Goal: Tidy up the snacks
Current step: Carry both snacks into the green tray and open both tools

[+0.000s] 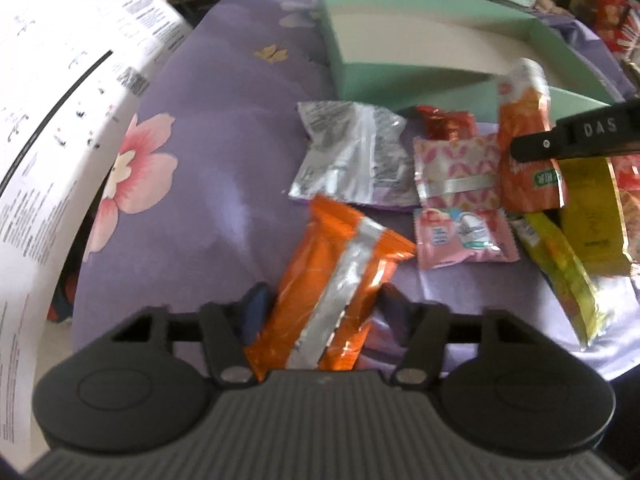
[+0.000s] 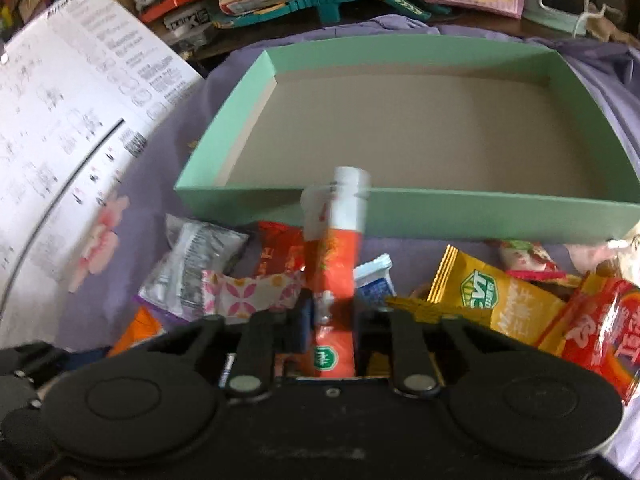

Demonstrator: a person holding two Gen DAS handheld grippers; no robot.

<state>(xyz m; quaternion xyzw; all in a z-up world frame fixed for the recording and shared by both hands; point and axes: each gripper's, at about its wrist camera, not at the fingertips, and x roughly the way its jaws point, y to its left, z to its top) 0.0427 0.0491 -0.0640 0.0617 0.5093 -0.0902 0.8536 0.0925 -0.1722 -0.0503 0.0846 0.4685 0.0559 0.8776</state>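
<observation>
Both grippers sit in the snack pile before the empty green box [image 2: 400, 216]. The right gripper [image 2: 332, 320] is clamped on a red-orange stick packet [image 2: 334, 264]; the left gripper [image 1: 320, 304] brackets an orange wafer bar [image 1: 336, 280], pad contact unclear. Lift each clear of its neighbours, then over the rim.

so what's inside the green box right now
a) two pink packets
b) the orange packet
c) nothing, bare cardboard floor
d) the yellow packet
c: in the right wrist view the green box shows only its bare brown floor, while the snacks lie on the purple cloth in front of it, with one packet between each gripper's fingers.
</observation>
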